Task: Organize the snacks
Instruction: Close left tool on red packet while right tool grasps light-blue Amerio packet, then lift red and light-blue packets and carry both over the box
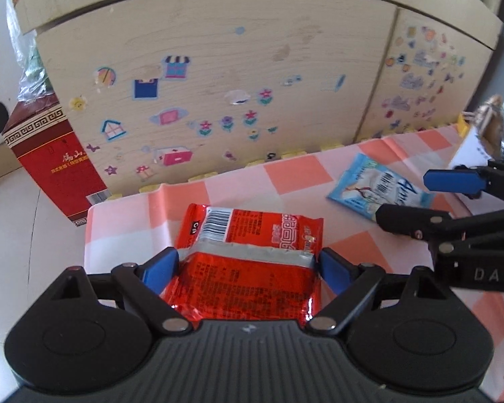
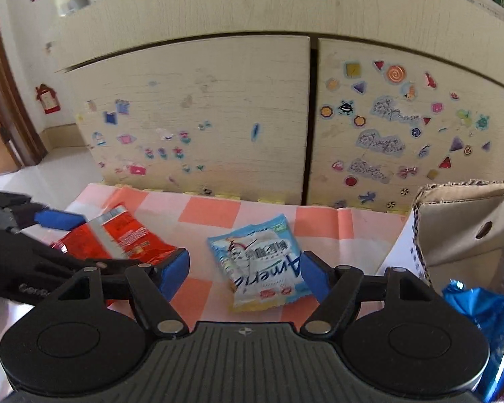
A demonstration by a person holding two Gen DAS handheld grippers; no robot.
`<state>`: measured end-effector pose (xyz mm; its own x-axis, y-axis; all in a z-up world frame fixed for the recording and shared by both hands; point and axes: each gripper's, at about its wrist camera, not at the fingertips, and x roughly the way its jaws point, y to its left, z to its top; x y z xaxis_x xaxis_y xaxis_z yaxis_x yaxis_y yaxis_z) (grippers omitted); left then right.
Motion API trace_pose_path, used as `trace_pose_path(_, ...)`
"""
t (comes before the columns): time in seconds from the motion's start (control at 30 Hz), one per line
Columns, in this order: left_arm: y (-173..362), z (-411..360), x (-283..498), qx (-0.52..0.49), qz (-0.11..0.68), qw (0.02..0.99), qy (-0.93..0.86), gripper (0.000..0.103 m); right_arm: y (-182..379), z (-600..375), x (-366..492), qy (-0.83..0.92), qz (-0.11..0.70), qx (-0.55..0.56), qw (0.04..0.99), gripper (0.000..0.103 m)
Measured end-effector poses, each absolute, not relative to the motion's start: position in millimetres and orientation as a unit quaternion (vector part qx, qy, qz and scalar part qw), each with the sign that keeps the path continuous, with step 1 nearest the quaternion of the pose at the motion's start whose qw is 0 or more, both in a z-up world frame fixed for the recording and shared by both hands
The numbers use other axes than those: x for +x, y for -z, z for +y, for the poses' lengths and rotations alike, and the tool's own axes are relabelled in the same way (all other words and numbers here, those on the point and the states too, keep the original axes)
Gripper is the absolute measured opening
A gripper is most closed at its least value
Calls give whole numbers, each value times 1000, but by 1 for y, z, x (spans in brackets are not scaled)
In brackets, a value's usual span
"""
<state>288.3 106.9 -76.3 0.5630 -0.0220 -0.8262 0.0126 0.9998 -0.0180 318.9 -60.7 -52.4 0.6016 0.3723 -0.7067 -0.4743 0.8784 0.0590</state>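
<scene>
The cabinet point(image 1: 252, 77), its two wooden doors covered with stickers, stood behind the work area and filled the upper part of both views. Below it lay the cloth point(image 1: 285, 174), checked in orange and white, on which your snacks rested; whether a counter or the floor lay beneath it could not be told. A red carton point(image 1: 53, 154) stood on the pale floor at the cloth's left corner, and an open cardboard box point(image 2: 463, 235) stood at its right edge.

Your left gripper point(image 1: 248, 265) straddled the red packet point(image 1: 252, 235), which lay flat on the cloth near its left edge. The jaws stood wide, one blue pad at each side of the packet, right at its edges; whether they pressed on it could not be told.

Your right gripper point(image 2: 243, 272) hung just above the blue-and-white packet point(image 2: 262, 262), which lay near the middle of the cloth, to the right of the red one. Its jaws were wide open, the right pad at the packet's edge and the left pad clear of it, gripping nothing. A blue foil wrapper point(image 2: 484, 315) showed at the lower right of the right wrist view.
</scene>
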Motion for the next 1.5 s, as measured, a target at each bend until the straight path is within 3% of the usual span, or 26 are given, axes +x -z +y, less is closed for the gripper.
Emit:
trace_pose_path(0.37,84,104,283,26,470,882,40,94,78,-47,337,-235,405,-106,877,78)
trace_pose_path(0.53,85,101,286,28,469,882,33,94,74,-47,338,-244,409,-106,873,62)
trace_pose_path(0.63,84,101,287,18,472,881,34,86,70,-52,338,-245,419,-96,869,59)
trace_pose_path(0.7,82,100,286,16,472,881,33,76,67,-56,336,-245,427,-90,866,58)
trace_pose_path(0.77,80,100,284,16,474,880,32,73,63,-61,332,-243,432,-83,865,58)
trace_pose_path(1.5,24,80,220,-25,438,899,13,73,-12,-107,229,-220,386,-86,892,58)
